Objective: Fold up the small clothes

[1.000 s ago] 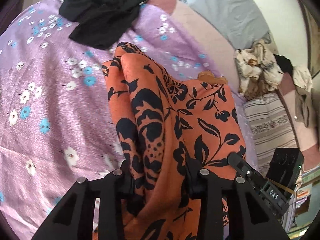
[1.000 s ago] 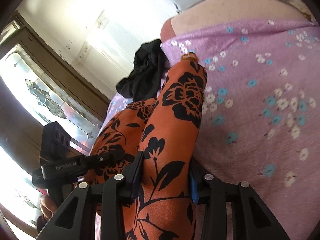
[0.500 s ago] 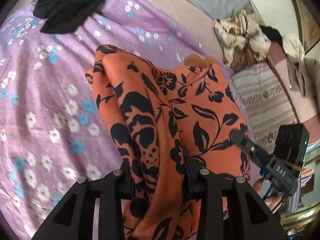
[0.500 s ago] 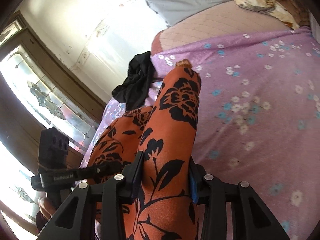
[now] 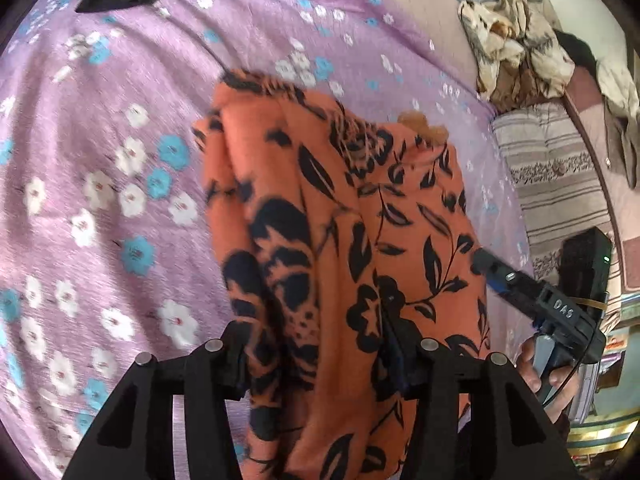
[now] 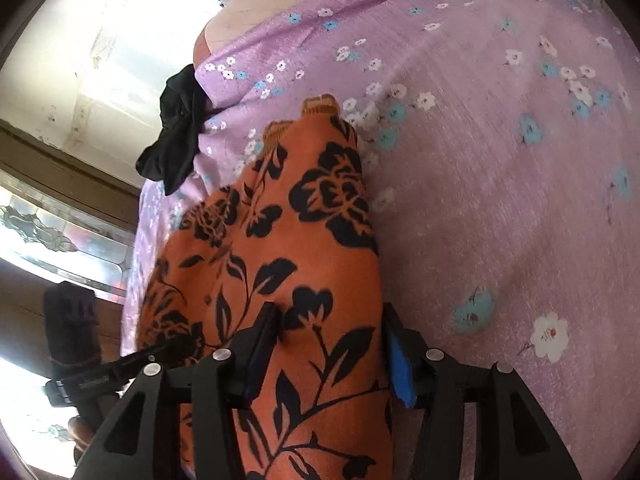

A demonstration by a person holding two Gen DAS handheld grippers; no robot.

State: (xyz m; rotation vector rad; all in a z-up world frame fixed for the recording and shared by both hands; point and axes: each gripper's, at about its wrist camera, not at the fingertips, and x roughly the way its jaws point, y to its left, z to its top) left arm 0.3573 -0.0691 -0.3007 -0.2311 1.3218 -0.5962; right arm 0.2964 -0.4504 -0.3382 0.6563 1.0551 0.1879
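Orange black-floral fabric garment (image 5: 340, 240): bunched lengthwise, hanging over lilac flowered bedsheet (image 5: 100, 160). Left hand-held gripper (image 5: 320, 360) and right hand-held gripper (image 6: 332, 344) each clamp one edge. Folding underway; laying flat and further folds remain. Crumpled black garment (image 6: 176, 128) apparently unfolded.

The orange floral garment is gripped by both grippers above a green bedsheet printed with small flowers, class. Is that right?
Not quite. The bedsheet is purple, not green, as the right wrist view shows. The rest holds: the orange floral garment is gripped by the right gripper and the left gripper, over that small-flowered sheet.
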